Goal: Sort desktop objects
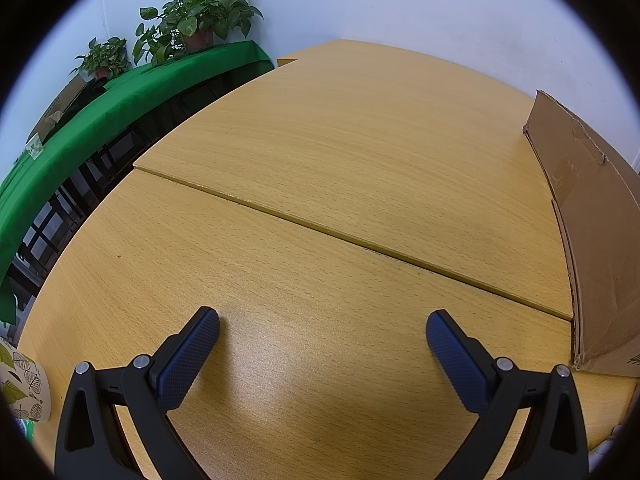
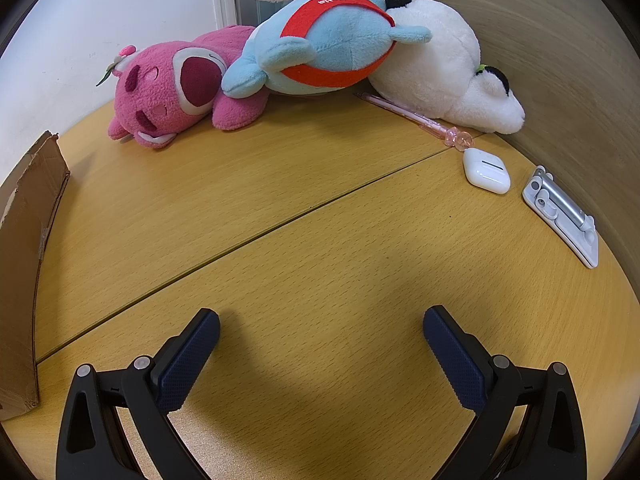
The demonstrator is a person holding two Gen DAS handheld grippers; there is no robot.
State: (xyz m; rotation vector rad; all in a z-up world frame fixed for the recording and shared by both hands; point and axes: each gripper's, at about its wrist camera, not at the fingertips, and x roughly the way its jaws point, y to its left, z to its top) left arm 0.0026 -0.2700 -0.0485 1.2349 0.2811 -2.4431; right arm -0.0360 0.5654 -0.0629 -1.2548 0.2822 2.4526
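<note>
- The left wrist view looks from low over the desk [image 1: 320,140], along its hand-held gripper, toward the far edge and white wall, with a cardboard box [image 1: 592,216] at its right side.
- The right wrist view, equally low and near, faces the desk's far right corner.
- Both share the desk seam and the box.
</note>
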